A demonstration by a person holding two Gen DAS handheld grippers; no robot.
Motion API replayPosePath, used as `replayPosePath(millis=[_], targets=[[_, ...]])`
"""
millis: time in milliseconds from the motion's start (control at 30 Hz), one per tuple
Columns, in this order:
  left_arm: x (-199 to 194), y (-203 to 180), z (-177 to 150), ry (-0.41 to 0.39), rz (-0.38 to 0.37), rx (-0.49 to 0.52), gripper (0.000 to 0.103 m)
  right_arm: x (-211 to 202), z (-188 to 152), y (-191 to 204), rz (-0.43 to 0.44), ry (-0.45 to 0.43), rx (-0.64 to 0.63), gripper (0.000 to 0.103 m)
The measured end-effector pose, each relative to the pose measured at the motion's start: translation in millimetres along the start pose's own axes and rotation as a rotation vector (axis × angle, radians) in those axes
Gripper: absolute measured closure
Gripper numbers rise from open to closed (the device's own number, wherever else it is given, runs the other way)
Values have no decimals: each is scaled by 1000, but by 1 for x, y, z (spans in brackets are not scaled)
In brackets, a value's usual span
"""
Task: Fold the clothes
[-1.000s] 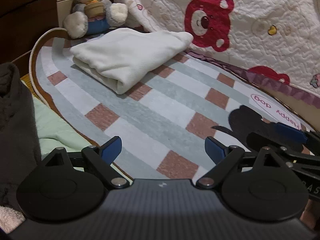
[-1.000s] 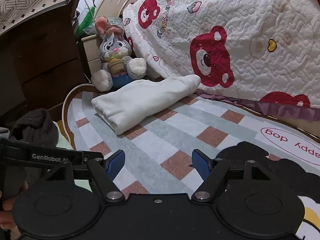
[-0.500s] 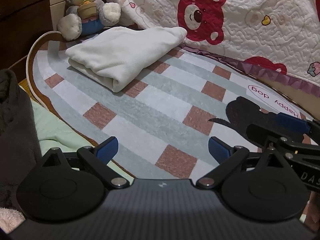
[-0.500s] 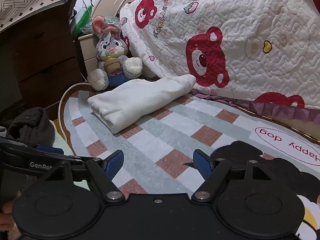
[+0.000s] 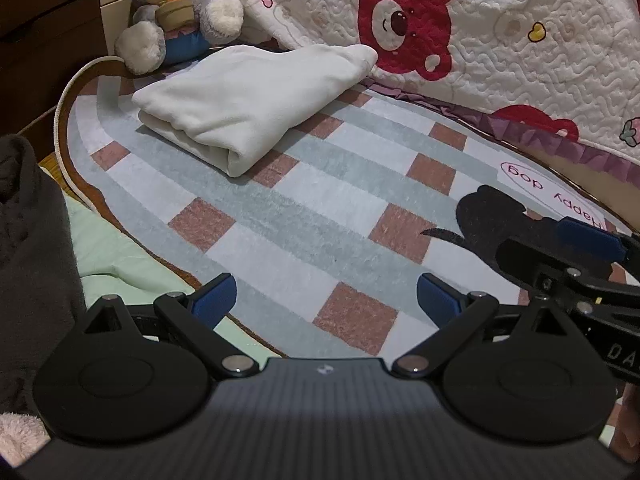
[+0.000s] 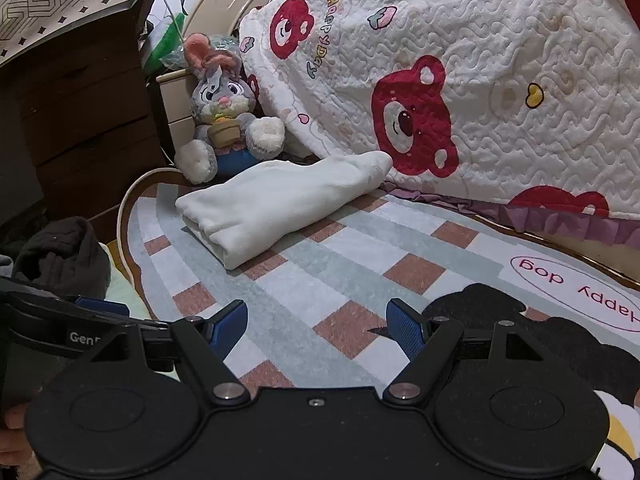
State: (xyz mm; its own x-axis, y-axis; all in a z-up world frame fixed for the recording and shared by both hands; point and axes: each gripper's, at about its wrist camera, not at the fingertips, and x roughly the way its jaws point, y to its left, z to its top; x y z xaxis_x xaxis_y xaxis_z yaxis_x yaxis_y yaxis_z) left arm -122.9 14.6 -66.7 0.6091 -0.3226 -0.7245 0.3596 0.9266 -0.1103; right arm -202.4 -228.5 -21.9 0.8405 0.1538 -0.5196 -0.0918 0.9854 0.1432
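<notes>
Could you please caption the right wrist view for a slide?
Open right hand-held gripper above a checked rug; folded white cloth lies beyond, by a plush rabbit.

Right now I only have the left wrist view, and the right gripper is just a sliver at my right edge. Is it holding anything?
Observer: No. The right gripper has its jaws open over the checked rug, with nothing between them.
Operator: The dark garment at my left is cut off. What shape is it in?
Observer: The dark garment is a bunched, unfolded heap lying off the rug's edge.
Operator: What's left of the plush rabbit?
Observer: Left of the plush rabbit stands a dark wooden dresser with a patterned cloth draped on top.
</notes>
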Motion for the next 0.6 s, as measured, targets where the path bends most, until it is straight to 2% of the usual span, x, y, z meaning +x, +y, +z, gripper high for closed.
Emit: replayPosePath(millis=[600], targets=[[3,2,0,22,18,10,5,2,-2,2,5,11,4,23]])
